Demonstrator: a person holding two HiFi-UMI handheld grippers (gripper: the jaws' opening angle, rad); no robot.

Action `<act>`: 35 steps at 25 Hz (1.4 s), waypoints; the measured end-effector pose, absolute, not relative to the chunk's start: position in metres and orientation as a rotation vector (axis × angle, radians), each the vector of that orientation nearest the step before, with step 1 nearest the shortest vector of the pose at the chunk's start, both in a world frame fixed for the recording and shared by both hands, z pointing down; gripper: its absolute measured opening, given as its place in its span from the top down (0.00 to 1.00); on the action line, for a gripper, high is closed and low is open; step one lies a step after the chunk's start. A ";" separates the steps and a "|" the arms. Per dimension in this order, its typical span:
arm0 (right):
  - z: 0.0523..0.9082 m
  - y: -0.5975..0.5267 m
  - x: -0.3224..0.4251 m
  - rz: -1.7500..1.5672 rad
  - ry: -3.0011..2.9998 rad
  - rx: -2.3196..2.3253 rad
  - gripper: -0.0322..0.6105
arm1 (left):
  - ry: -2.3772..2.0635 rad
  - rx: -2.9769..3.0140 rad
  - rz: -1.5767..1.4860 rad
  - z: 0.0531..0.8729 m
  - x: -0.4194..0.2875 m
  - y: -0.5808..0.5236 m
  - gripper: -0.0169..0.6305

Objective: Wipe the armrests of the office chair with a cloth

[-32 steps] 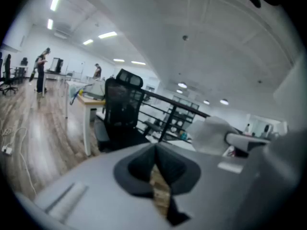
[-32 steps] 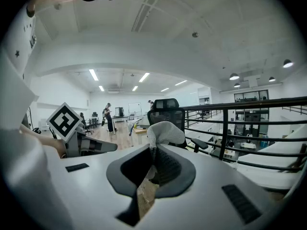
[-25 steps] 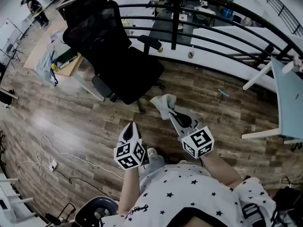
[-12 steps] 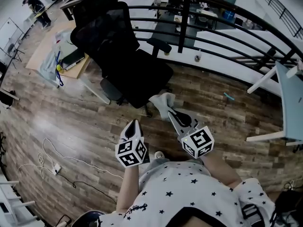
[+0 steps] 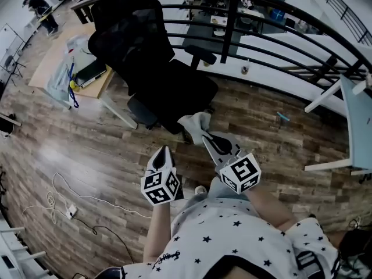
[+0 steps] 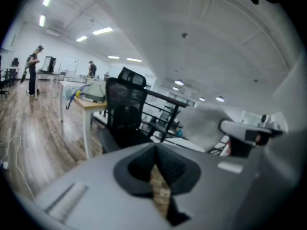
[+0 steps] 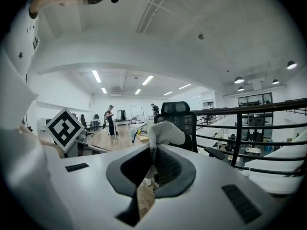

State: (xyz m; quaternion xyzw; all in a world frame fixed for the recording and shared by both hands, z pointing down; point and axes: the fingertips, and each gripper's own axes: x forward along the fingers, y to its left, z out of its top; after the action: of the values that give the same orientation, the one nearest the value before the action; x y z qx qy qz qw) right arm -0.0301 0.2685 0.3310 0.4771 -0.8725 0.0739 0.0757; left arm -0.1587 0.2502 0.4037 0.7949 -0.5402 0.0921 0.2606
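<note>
Head view looks down on a black office chair (image 5: 160,74) on the wood floor (image 5: 81,150), next to a dark railing (image 5: 279,25). A desk (image 5: 64,68) stands behind it. The right hand-held gripper (image 5: 204,135) is clamped on a pale cloth (image 5: 195,122), held up near the front edge of the seat. One armrest (image 5: 200,55) is by the railing and the other armrest (image 5: 141,110) is on the desk side. The left hand-held gripper (image 5: 163,151) has its jaws pressed together with nothing in them. Each gripper carries a cube (image 5: 240,174) with black and white square marks, not words. Writing on the starry shirt (image 5: 232,237) is too small to read.
</note>
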 end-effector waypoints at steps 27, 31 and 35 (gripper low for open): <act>0.334 0.099 -0.116 0.211 -2.756 1.104 0.91 | -1.662 1.925 0.191 0.416 -0.242 0.129 0.97; 0.335 0.072 -0.131 0.199 -2.767 1.022 0.91 | -1.690 1.890 0.177 0.415 -0.251 0.105 0.97; 0.341 0.044 -0.146 0.198 -2.776 0.956 0.91 | -1.720 1.858 0.161 0.416 -0.262 0.081 0.97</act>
State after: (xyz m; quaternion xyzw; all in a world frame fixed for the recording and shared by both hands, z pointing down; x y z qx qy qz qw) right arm -0.1461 0.0436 0.3406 0.3232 -0.9387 0.0671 0.0992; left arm -0.2619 0.0805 0.4164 0.6991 -0.6472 0.0606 0.2978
